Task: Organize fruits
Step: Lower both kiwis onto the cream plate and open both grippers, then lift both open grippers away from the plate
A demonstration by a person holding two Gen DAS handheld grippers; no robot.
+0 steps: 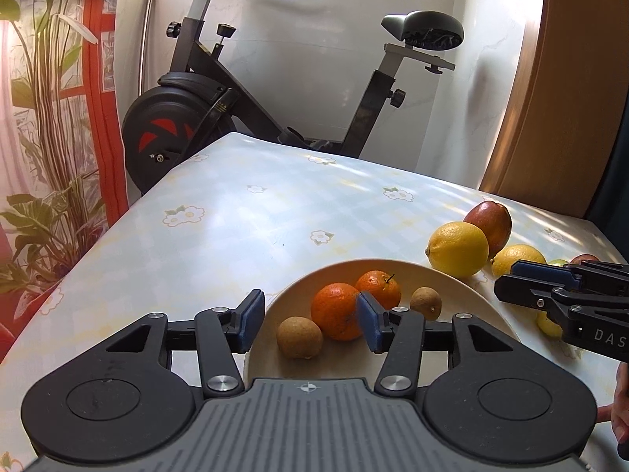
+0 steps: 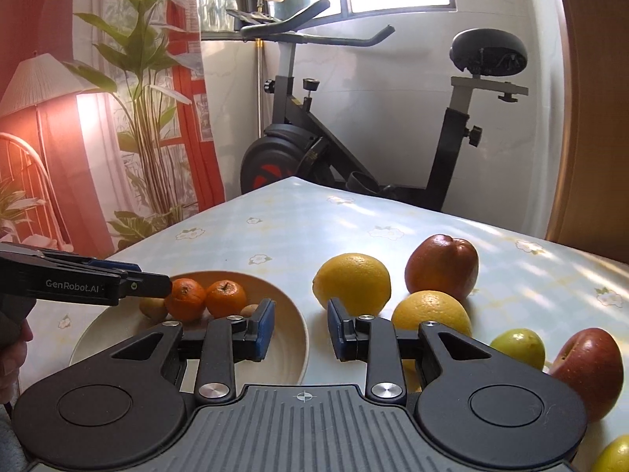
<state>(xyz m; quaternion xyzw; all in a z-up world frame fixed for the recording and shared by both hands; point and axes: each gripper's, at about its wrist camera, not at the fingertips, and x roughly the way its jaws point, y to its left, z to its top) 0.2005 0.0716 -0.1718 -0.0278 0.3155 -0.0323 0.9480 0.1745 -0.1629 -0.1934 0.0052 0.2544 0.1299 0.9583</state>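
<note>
A cream bowl (image 1: 464,295) (image 2: 291,314) on the table holds two oranges (image 1: 336,310) (image 2: 226,298) and two small brown fruits (image 1: 299,337). My left gripper (image 1: 308,320) is open and empty just above the bowl's near side; it also shows in the right wrist view (image 2: 151,285). Right of the bowl lie two lemons (image 2: 352,283), (image 2: 430,310), a red apple (image 2: 442,267), a second red apple (image 2: 589,369) and a green fruit (image 2: 519,348). My right gripper (image 2: 300,330) is open and empty, between the bowl and the lemons; it also shows in the left wrist view (image 1: 507,281).
The table has a pale checked cloth with flowers (image 1: 243,212). An exercise bike (image 1: 220,114) stands beyond its far edge. A curtain and plant (image 1: 47,137) are at the left, a wooden door (image 1: 558,98) at the right. Another green fruit (image 2: 613,456) sits at the near right.
</note>
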